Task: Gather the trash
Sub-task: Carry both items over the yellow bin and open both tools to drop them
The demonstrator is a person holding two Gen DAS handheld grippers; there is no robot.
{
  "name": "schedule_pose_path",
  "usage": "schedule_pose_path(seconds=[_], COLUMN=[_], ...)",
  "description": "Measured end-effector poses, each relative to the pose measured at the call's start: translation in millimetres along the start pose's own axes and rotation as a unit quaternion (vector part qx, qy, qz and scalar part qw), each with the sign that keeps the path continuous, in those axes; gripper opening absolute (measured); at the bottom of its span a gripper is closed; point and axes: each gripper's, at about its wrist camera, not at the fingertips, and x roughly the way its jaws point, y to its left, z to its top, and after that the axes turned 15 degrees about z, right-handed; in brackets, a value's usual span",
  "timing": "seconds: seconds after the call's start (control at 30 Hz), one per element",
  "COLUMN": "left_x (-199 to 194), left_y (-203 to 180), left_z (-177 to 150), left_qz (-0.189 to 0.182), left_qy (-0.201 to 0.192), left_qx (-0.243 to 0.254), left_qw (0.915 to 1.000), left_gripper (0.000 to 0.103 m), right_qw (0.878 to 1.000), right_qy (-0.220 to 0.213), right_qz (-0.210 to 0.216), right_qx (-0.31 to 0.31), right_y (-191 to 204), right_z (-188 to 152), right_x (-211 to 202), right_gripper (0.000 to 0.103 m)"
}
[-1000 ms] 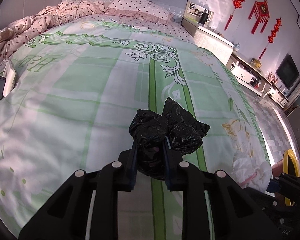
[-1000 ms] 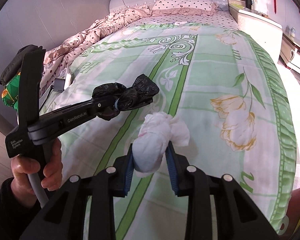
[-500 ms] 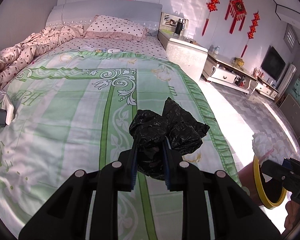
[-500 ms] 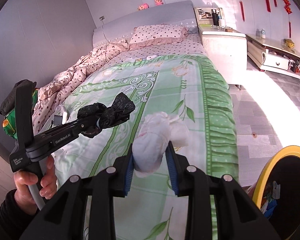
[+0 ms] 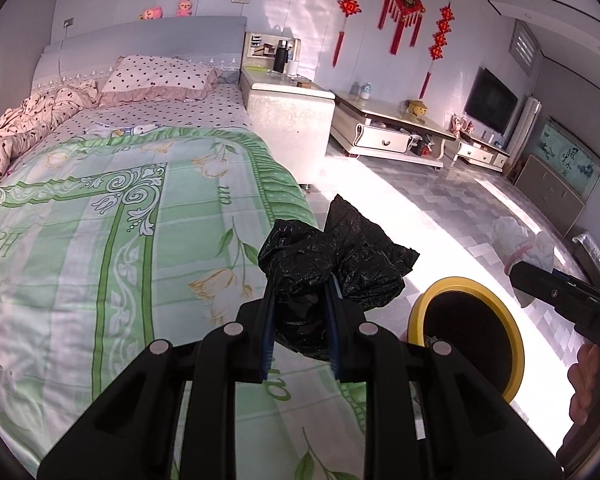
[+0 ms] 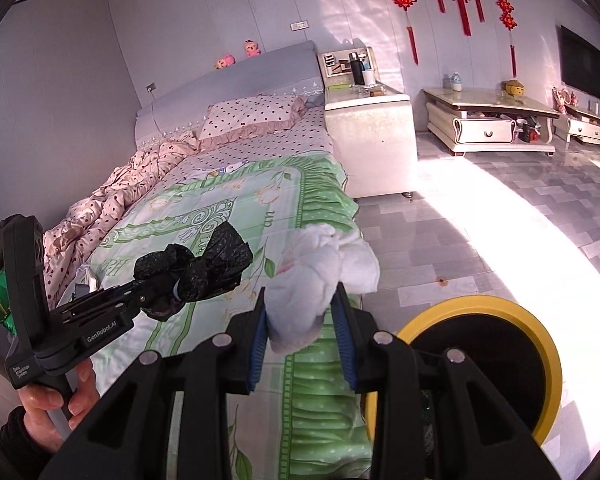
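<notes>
Nearest the left wrist camera, left gripper point(image 5: 300, 308) pinched on a crumpled black plastic bag point(image 5: 332, 264), held above the right edge of the bed point(image 5: 100, 240). Nearest the right wrist camera, right gripper point(image 6: 302, 312) clamped on a wad of white tissue point(image 6: 320, 272), likewise raised over the bed's edge. Seen from the right view: left gripper point(image 6: 172, 292) off to the left, black bag point(image 6: 204, 264) bunched at its tip, a hand point(image 6: 56, 400) wrapped around its handle. Just beside the bed, on the tiled floor point(image 6: 480, 232), a yellow-rimmed bin point(image 6: 540, 340) with a dark inside, lying below and right of both loads. Farther back: a white nightstand point(image 5: 288, 120), a dotted pillow point(image 5: 160, 80), red knot ornaments point(image 5: 404, 4) on the wall.
</notes>
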Motion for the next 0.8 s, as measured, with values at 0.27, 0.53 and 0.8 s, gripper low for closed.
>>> schedule_pose_path(seconds=[0.27, 0.53, 0.8], left_x=[13, 39, 60], left_y=[-76, -138, -177], left_z=[-6, -26, -42], left_qz=[-0.042, -0.069, -0.088], left_qy=[0.018, 0.048, 0.066], left_qx=[0.031, 0.064, 0.093], left_qw=[0.9985, 0.9944, 0.9896], left_gripper=[0.020, 0.021, 0.021], right_qw=[0.998, 0.994, 0.990], right_qy=[-0.012, -0.009, -0.004], right_qz=[-0.035, -0.057, -0.076], right_qx=[0.052, 0.088, 0.123], right_y=[-64, -110, -151], right_z=[-10, -26, -37], right_x=[-28, -38, -34], right_gripper=[0.029, 0.029, 0.029])
